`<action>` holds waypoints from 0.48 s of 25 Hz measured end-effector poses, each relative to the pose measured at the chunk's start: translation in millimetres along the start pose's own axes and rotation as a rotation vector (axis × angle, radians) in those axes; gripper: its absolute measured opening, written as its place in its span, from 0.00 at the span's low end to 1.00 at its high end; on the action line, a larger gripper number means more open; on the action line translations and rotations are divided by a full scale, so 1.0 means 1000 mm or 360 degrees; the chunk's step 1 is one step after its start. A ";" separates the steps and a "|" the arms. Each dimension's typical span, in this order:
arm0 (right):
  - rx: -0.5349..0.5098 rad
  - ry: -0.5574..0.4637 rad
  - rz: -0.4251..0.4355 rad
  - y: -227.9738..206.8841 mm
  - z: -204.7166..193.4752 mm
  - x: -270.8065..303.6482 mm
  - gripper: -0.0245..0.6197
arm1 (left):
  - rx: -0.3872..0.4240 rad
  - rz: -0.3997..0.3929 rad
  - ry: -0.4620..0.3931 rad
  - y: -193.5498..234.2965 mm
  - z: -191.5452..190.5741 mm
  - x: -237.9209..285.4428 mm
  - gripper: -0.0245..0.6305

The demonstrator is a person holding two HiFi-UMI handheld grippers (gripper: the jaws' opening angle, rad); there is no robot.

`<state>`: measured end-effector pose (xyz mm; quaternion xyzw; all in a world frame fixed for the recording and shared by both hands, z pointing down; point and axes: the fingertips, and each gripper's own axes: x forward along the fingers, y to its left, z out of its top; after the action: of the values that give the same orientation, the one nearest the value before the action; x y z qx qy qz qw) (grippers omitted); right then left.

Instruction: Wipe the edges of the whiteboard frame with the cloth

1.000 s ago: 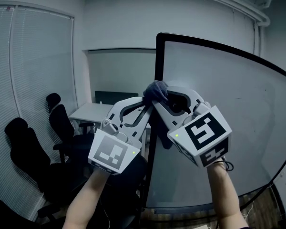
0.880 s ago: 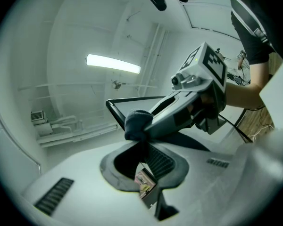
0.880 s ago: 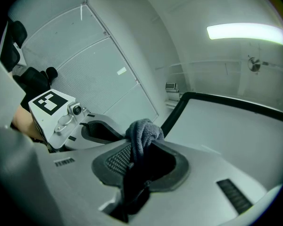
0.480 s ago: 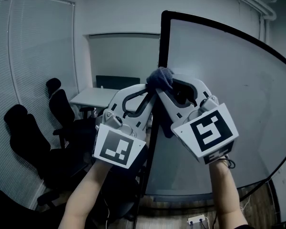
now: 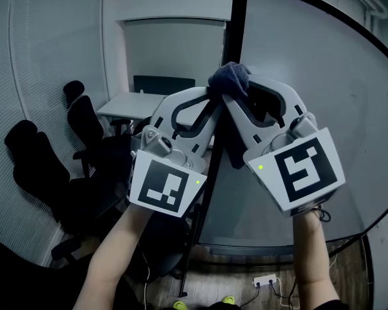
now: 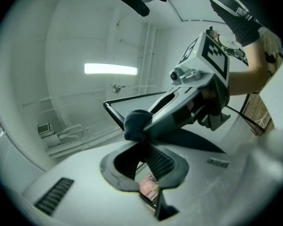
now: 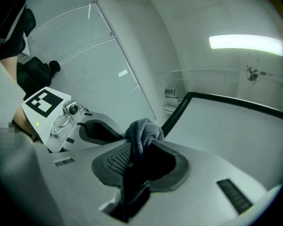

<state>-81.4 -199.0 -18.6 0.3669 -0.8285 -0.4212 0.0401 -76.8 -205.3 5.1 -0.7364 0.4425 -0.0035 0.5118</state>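
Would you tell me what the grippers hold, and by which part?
The cloth: both the left gripper and right gripper pinch its bunched top; the rest hangs below.

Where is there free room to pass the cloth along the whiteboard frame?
Free: the frame along its vertical edge above the cloth, and the bare whiteboard face right of it. Crowded: below the cloth, where the left hand-held gripper and the right hand-held gripper both clamp it, and lower left, with chairs and a desk.
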 end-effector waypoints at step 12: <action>-0.0072 0.0019 -0.0029 0.023 -0.006 -0.008 0.18 | -0.0001 0.0011 -0.0026 -0.017 -0.009 -0.018 0.09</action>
<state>-86.5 -189.3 3.4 0.3760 -0.8151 -0.4379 0.0494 -80.5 -199.1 30.6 -0.7349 0.4409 0.0045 0.5152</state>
